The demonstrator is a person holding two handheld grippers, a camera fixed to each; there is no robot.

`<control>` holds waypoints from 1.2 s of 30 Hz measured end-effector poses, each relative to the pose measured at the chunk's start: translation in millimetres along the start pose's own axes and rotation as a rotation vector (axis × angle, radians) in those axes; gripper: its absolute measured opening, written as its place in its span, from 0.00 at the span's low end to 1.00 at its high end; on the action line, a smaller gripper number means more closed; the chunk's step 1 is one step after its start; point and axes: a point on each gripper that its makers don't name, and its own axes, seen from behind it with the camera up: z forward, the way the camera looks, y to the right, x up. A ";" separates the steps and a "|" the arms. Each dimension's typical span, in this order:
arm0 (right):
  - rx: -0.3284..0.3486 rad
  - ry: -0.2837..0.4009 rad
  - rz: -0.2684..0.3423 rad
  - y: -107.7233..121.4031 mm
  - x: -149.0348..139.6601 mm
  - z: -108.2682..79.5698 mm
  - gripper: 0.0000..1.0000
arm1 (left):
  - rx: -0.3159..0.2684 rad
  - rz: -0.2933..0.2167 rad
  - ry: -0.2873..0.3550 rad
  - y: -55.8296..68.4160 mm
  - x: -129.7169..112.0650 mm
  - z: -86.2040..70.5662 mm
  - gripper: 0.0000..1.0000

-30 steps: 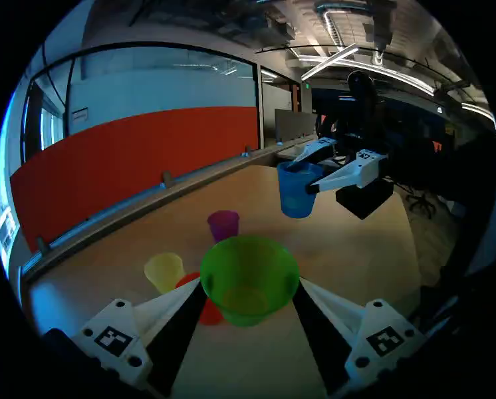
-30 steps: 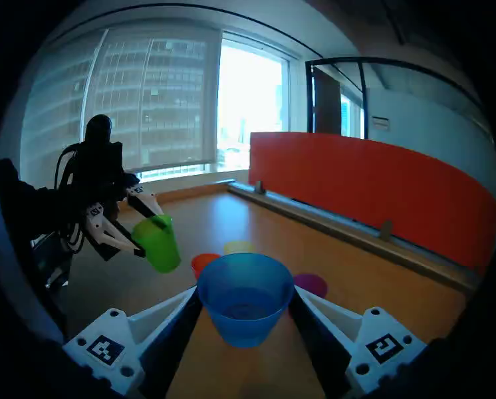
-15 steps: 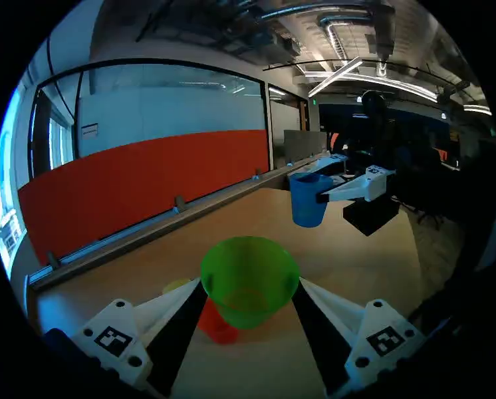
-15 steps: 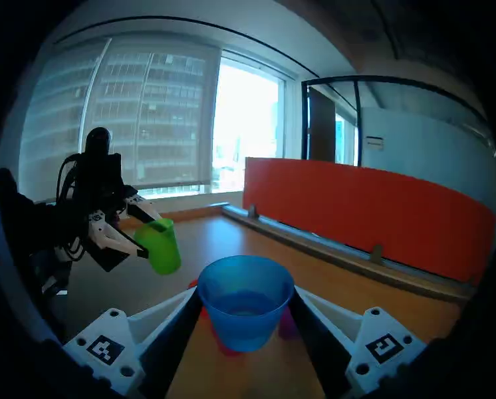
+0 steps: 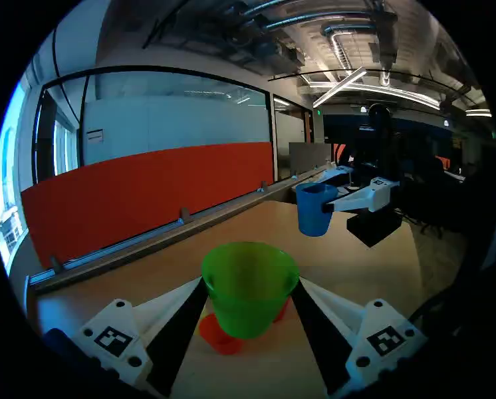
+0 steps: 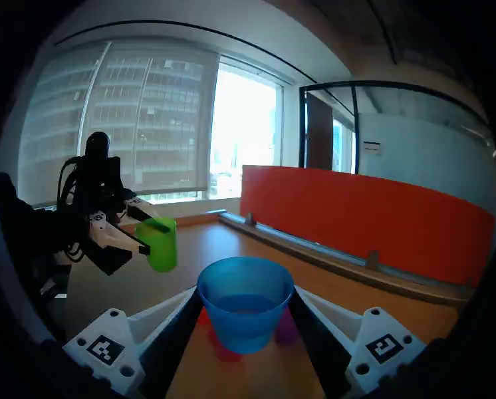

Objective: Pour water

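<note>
My left gripper (image 5: pixel 248 292) is shut on a green cup (image 5: pixel 249 286), held upright above the wooden table (image 5: pixel 354 259). My right gripper (image 6: pixel 245 312) is shut on a blue cup (image 6: pixel 245 306) with water showing in its bottom. In the left gripper view the blue cup (image 5: pixel 312 209) hangs farther off to the right in the right gripper (image 5: pixel 318 205). In the right gripper view the green cup (image 6: pixel 159 243) is at the left in the left gripper (image 6: pixel 151 238). The two cups are apart, at about the same height.
A red cup (image 5: pixel 220 334) stands on the table below the green cup. Red (image 6: pixel 221 346) and purple (image 6: pixel 286 329) cups peek from behind the blue cup. An orange partition (image 5: pixel 148 186) runs along the table's far edge. Windows (image 6: pixel 181 126) are beyond.
Both grippers have lifted their cups higher off the table. The cups on the table have dropped low in both views; the yellow and purple ones have slipped behind the green cup.
</note>
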 end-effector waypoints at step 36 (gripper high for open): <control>-0.008 0.021 -0.014 2.0 17.1 1.9 0.91 | -0.042 -0.103 0.122 9.1 28.4 6.1 0.86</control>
